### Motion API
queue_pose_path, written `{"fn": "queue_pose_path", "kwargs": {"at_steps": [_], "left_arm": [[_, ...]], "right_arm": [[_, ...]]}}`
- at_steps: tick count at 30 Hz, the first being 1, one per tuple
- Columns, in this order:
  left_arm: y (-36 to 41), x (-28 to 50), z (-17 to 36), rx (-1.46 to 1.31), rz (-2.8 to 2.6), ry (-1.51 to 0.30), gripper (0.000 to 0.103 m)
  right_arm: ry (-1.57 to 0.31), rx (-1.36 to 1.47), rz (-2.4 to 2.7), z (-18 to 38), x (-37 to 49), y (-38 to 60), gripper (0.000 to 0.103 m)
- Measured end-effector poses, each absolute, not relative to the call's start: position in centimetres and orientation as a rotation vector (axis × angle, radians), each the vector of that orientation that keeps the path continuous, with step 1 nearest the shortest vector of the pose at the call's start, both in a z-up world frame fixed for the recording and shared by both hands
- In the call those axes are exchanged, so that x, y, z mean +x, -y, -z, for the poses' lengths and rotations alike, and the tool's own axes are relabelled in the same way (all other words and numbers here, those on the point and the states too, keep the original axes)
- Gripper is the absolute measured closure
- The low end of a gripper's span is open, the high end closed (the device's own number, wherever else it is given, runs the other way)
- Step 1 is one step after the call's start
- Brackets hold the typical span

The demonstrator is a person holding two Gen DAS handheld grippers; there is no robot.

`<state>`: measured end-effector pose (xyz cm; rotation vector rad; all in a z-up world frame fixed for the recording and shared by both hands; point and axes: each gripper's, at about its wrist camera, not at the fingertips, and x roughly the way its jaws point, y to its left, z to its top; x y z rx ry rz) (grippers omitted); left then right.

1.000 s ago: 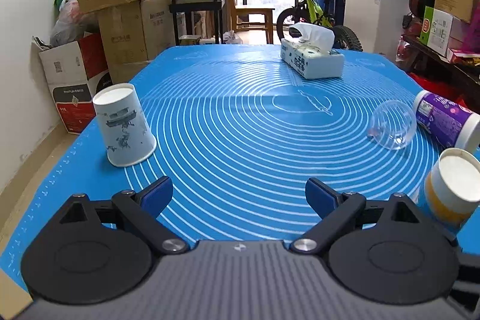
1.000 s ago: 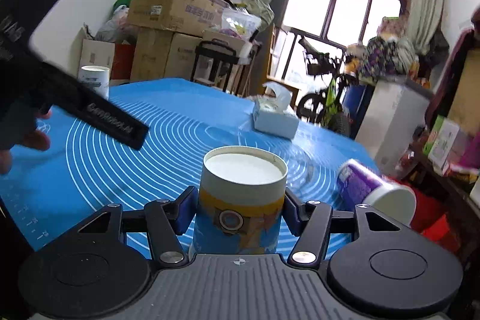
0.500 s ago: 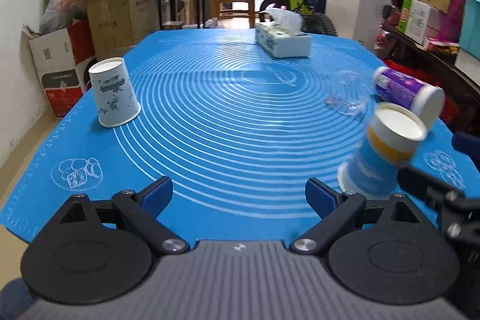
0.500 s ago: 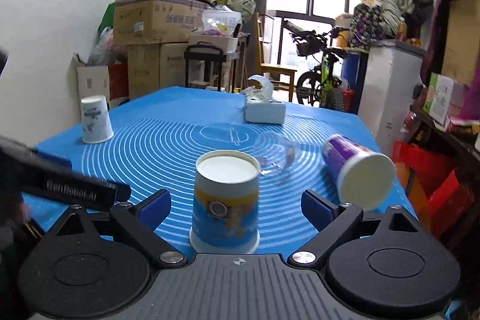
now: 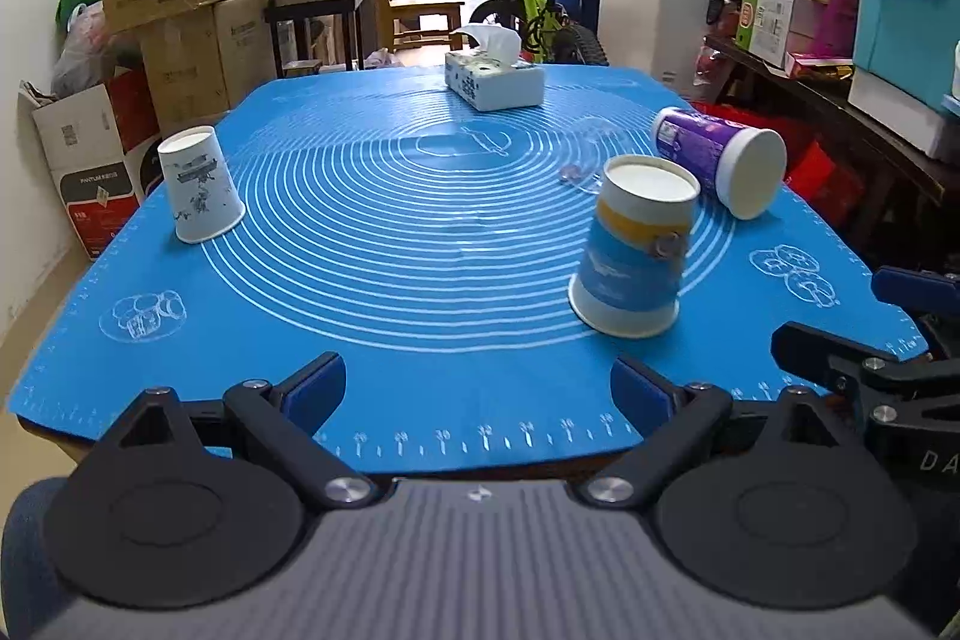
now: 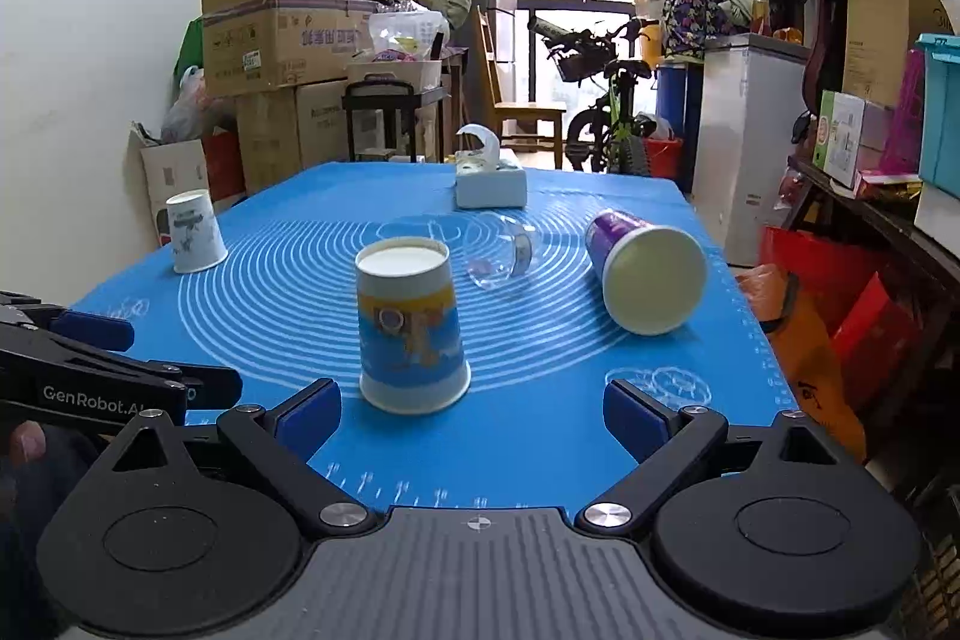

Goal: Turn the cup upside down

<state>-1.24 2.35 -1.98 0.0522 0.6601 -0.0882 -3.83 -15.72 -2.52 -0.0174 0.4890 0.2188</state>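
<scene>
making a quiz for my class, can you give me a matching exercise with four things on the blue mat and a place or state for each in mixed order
Things:
1. blue and yellow cup
2. purple cup
3. white printed cup
4. tissue box

States:
A. lying on its side
B. far end of the mat, tissue sticking up
C. upside down, just ahead of the open right gripper
D. upside down near the left edge

Pairs: 1-C, 2-A, 3-D, 4-B

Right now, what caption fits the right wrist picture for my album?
Open right tongs face an upside-down blue and yellow cup on the blue mat.
</scene>
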Motion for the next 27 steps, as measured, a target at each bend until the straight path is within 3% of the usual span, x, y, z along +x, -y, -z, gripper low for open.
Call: {"fn": "queue_pose_path", "kwargs": {"at_steps": [27], "left_arm": [[-0.5,-3.0,2.2,0.117,0.098,-0.655,0.009]], "right_arm": [[-0.496,-0.017,-0.227,2.3,-5.1,16.1,0.009]]}}
